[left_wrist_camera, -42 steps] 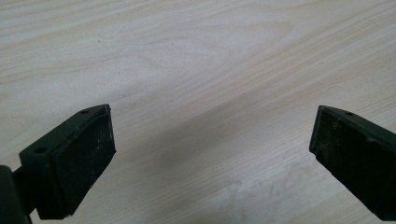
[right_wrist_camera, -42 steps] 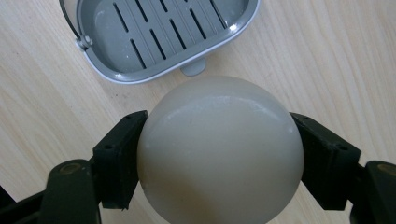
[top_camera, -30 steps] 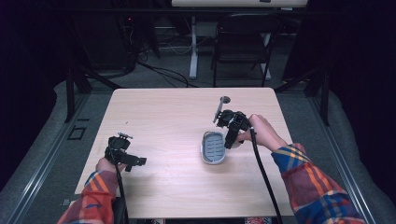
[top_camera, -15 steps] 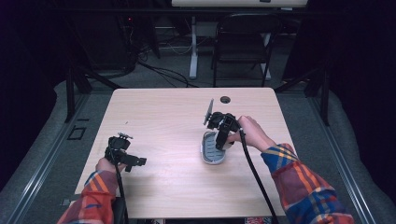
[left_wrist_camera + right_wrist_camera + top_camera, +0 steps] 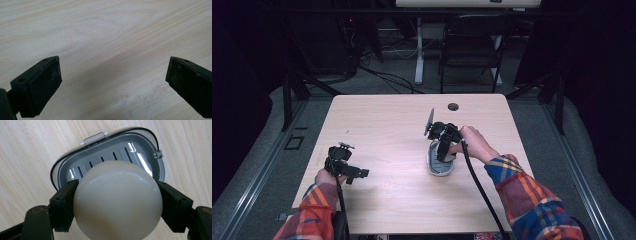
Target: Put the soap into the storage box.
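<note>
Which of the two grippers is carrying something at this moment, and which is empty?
The right gripper is loaded: its pads clamp a cream soap bar above the grey soap dish. The left gripper stands open over bare table.

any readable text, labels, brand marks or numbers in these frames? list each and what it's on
No text can be read in any view.
Grey slotted oval soap dish with clear rim: faint embossed marks below its small clasp, too small and blurred to read.
Round cream-white soap bar: plain, no stamp visible.
Black right gripper and black left gripper: no markings.
Light wooden table: wood grain alone.
</note>
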Tool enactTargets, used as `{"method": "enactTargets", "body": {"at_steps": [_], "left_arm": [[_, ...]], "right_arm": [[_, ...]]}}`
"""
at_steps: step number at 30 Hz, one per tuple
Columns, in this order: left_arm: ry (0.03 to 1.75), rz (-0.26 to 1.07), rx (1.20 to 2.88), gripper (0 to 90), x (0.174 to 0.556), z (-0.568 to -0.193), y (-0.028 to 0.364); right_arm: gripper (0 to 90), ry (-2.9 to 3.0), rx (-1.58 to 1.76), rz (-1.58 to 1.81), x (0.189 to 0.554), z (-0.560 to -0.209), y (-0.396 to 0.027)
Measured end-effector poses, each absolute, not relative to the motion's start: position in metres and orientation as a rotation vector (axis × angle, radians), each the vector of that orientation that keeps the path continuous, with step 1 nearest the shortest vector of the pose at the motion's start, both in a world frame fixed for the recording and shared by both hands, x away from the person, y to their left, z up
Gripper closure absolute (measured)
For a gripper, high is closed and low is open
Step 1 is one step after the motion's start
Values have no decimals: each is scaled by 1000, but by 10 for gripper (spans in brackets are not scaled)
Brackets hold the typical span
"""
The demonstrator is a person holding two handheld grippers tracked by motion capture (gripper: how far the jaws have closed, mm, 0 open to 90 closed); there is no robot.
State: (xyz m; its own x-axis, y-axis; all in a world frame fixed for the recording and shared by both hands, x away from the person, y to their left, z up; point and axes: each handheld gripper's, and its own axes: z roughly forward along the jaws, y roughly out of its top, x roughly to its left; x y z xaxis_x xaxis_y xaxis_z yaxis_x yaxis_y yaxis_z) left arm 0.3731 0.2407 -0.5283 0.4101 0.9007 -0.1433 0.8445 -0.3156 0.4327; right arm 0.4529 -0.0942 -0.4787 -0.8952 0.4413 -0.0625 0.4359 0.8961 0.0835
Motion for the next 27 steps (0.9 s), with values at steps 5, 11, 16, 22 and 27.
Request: {"method": "enactTargets", "body": {"at_steps": [5, 11, 16, 22, 27], "left_arm": [[1489, 171, 2228, 2, 373, -528, 240], [1488, 169, 2229, 2, 373, -529, 241], [1489, 170, 2229, 2, 373, -528, 240], [1491, 168, 2231, 2, 373, -528, 240], [1490, 168, 2231, 2, 373, -529, 240]], "right_arm": [[243, 2984, 689, 112, 454, -484, -92], [242, 2988, 687, 121, 455, -488, -91], [241, 2980, 693, 134, 455, -491, -92], [241, 2989, 689, 124, 454, -496, -92], [240, 2994, 702, 131, 454, -499, -93]]}}
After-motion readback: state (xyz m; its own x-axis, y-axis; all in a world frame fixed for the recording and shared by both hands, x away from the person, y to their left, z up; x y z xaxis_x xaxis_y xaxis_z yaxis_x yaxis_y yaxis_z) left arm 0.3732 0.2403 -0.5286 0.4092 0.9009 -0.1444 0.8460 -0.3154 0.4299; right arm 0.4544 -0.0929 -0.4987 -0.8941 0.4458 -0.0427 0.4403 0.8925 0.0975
